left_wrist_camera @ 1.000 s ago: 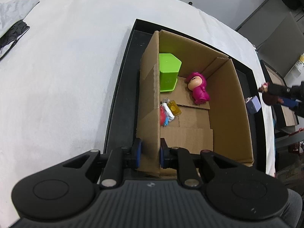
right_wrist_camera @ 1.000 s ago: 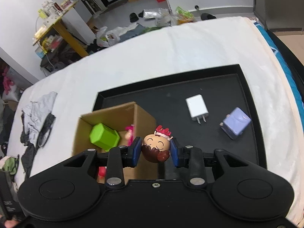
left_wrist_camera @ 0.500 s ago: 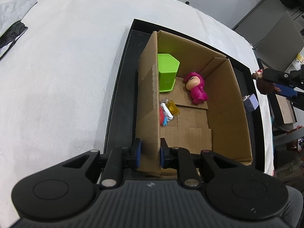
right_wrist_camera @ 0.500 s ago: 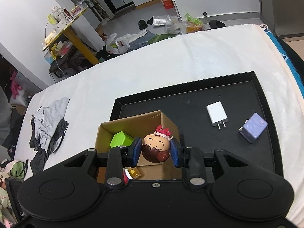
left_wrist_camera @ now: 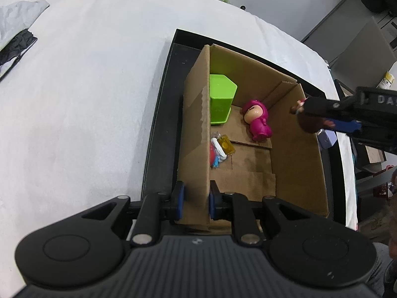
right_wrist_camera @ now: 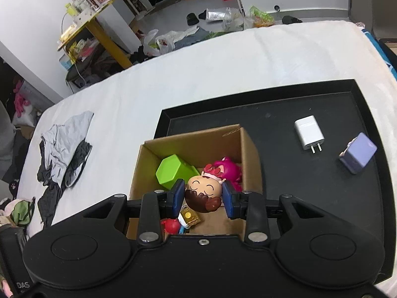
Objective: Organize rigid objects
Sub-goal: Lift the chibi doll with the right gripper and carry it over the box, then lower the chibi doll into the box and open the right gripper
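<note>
Clothing (right_wrist_camera: 63,146) in grey and black is lying crumpled at the far left of the white bed cover (right_wrist_camera: 198,69). Right of it, a black tray (right_wrist_camera: 352,213) is sitting on the cover and carrying an open cardboard box (left_wrist_camera: 297,168) at its left end.

The left gripper (left_wrist_camera: 194,200) is clamping the box's left wall near its near corner, one blue pad on the outside and one on the inside, with the cardboard pinched between them. Inside the box, a green hexagonal cup (left_wrist_camera: 220,101) is standing upside down in the far left corner. Nearer along that wall, a yellow block (left_wrist_camera: 226,144) is lying against a small red, white and blue toy (left_wrist_camera: 215,152). Right of the cup, a pink figurine (left_wrist_camera: 256,120) is lying on its back on the box floor.

The right gripper (right_wrist_camera: 203,196) is holding a cartoon doll head (right_wrist_camera: 203,193) with brown hair and a red bow, both blue pads pressed to its sides. It is hanging over the open box, above the right wall in the left wrist view, clear of the floor.

Further right on the bare tray, a white charger (right_wrist_camera: 309,131) is lying flat with its prongs pointing near. A lilac cube (right_wrist_camera: 358,152) is sitting just right of it, apart from it and near the tray's right rim.
</note>
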`<state>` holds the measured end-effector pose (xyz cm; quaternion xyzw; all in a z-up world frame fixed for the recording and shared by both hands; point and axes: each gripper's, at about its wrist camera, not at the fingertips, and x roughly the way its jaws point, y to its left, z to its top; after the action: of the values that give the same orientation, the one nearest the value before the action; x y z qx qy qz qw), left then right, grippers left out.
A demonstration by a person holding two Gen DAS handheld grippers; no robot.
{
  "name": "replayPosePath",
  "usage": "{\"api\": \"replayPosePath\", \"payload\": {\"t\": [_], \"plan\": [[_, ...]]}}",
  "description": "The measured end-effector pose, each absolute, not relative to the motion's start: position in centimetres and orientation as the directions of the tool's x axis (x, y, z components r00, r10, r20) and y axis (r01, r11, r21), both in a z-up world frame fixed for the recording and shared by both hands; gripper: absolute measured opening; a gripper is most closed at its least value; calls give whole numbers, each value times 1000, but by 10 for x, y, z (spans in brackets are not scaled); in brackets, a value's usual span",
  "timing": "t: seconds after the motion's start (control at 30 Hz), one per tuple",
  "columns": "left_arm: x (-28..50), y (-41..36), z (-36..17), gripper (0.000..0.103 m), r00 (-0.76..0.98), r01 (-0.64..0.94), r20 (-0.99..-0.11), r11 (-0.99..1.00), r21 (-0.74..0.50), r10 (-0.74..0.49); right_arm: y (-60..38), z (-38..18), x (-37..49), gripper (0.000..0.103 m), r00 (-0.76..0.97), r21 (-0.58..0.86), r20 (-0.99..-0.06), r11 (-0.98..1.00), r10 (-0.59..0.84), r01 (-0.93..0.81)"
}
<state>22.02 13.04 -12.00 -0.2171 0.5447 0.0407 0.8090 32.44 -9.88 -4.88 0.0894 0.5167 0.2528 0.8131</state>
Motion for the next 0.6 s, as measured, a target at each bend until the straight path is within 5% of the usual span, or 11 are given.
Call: {"api": "replayPosePath", "payload": {"t": [0.6], "plan": [[214, 139, -120, 19, 423, -297, -883, 890, -345, -201, -56, -80, 317, 33, 280, 291, -881, 903, 382, -316]]}}
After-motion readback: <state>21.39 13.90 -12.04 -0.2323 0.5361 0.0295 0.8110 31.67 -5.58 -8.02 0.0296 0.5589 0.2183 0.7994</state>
